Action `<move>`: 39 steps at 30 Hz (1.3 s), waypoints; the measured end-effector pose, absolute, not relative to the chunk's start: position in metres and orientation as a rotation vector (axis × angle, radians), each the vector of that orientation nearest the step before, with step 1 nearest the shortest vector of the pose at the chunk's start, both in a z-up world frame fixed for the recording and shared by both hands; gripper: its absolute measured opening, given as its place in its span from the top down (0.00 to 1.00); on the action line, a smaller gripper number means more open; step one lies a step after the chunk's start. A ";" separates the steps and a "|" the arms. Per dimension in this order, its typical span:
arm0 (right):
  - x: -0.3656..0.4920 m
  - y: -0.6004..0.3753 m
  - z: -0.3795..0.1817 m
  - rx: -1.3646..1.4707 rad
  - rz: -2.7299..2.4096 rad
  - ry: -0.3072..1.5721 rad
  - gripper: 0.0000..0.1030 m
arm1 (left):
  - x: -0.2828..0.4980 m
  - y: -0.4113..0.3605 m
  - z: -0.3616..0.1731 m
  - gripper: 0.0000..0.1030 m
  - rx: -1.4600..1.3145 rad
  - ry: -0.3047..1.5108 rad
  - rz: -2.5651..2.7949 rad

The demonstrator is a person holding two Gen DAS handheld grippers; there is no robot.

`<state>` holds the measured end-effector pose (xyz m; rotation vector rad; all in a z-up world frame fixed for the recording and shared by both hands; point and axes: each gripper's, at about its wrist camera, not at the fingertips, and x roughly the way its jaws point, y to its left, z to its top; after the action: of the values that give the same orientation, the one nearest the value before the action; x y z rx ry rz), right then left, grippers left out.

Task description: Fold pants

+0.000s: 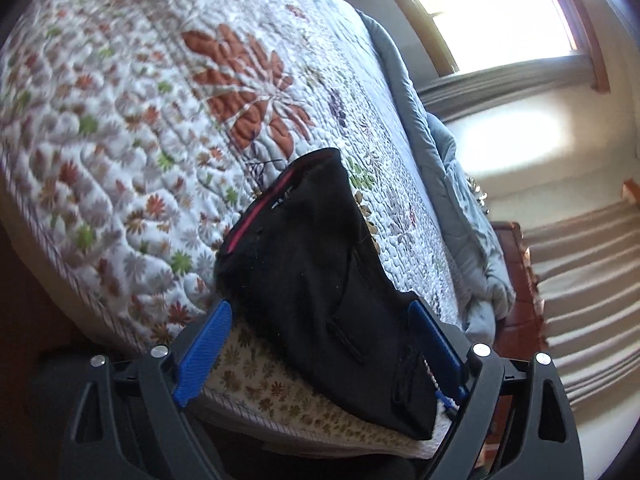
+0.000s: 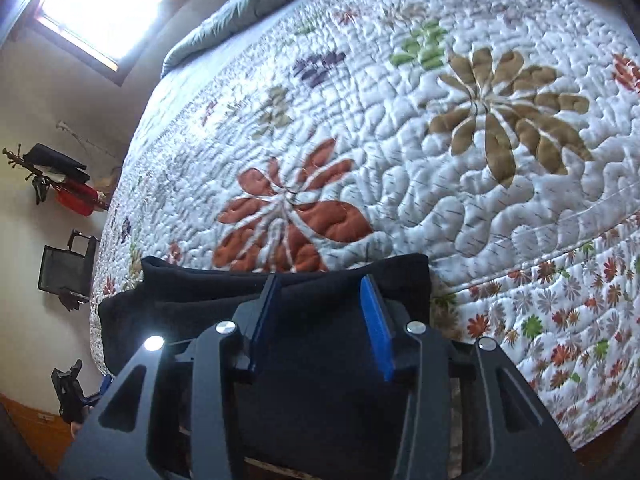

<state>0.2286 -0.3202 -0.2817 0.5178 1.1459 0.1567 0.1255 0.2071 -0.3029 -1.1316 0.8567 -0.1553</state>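
Black fabric, the pants (image 1: pixel 320 280), lying in a compact fold at the near edge of the bed (image 1: pixel 80 280), on a floral quilt (image 2: pixel 480 208), with a red-lined waistband at the far end in the left wrist view. Left tongs (image 1: pixel 320 320) spread wide, blue pads either side of the bundle, neither seen pressing on it. Right tongs (image 2: pixel 324 320) part-way apart, hovering over a raised ridge of the same dark cloth; contact between pads and cloth cannot be told.

Judged from the lie of things: fold largely made, next step likely a final squaring or a last fold-over. Best done by bringing the right tongs down squarely over the ridge, taking all layers at once rather than the top one, then carrying the cloth level so nothing drags. Worth keeping the left tongs clear of the drawstring cord (image 1: pixel 436 388) by the right pad. Quilt puffy and soft, so risk of pinching it along with the pants.

Around: grey duvet (image 1: pixel 460 184) bunched along the bed's far side, bright window (image 1: pixel 480 12), striped curtain (image 1: pixel 592 280), a wall rack with dark and red items (image 2: pixel 60 176). Nothing on the quilt blocking the fold.
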 end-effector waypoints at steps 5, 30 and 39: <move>0.235 -0.306 -0.245 0.430 0.198 1.130 0.56 | 0.139 0.190 -0.307 0.12 -1.160 0.866 -0.156; 0.360 0.231 -0.264 -0.572 1.234 1.507 0.12 | 0.180 0.152 -0.341 0.12 -1.143 0.818 -0.161; 0.356 0.301 -0.328 -0.623 1.487 1.705 0.11 | 0.174 0.170 -0.358 0.12 -1.223 0.779 -0.208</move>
<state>0.3561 0.3005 -0.3281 -0.6234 1.7048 1.4872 0.1739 0.1700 -0.3581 -1.2228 0.7791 -0.2077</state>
